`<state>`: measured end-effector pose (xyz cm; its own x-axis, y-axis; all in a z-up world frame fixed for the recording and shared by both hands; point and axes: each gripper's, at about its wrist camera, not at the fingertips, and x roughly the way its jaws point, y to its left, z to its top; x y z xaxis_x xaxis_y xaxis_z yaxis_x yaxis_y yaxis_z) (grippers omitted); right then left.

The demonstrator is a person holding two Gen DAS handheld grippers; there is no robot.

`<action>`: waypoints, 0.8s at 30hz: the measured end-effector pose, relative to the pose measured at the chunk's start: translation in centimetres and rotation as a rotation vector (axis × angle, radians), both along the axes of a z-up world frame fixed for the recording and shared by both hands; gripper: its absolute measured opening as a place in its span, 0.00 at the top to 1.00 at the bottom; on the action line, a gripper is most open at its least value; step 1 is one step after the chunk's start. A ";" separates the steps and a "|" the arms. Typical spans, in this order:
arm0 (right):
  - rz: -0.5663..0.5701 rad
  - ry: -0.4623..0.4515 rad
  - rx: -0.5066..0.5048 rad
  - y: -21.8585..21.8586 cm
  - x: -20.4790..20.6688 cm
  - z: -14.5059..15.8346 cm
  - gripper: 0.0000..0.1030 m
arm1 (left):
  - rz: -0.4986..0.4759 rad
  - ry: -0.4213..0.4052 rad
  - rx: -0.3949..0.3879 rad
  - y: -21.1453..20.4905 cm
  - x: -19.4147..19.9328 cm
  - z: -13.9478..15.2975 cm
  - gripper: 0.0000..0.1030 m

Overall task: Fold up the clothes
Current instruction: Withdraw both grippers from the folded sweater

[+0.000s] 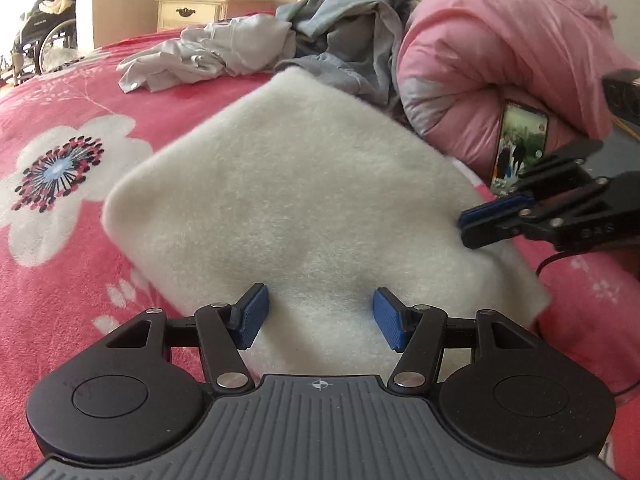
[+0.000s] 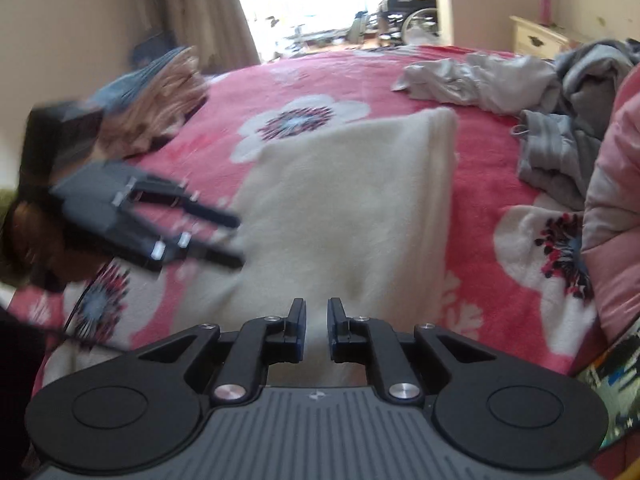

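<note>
While the left gripper (image 1: pixel 318 316) hangs spread over the near edge of the white fleece garment (image 1: pixel 288 200), lying as a folded slab on the pink floral bedspread (image 1: pixel 60 260), the right gripper (image 2: pixel 316 330), nearly pressed together, sits at its right edge, perhaps nipping it. Beyond, grey clothes (image 1: pixel 340 40) lie crumpled. No writing reads clearly.

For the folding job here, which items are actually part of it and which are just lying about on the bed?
In the job:
white fleece garment, folded
left gripper, open over it
right gripper, at its edge
grey clothes pile, unfolded

Lying about:
pink duvet
phone
nightstand
wheelchair
</note>
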<state>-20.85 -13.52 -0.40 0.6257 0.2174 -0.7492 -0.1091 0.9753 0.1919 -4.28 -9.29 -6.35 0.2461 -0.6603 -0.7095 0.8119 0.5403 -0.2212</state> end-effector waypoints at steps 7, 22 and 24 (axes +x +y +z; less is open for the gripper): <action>-0.016 0.087 -0.029 0.4 -1.2 -1.7 0.92 | -0.092 -0.006 0.029 -0.8 -2.4 -0.5 0.44; 0.029 0.194 -0.008 1.3 -1.6 -3.8 0.89 | -0.198 -0.113 0.097 -1.4 -5.9 -0.7 0.42; 0.031 0.194 -0.008 1.3 -1.7 -3.8 0.89 | -0.196 -0.094 0.094 -1.4 -5.6 -0.7 0.42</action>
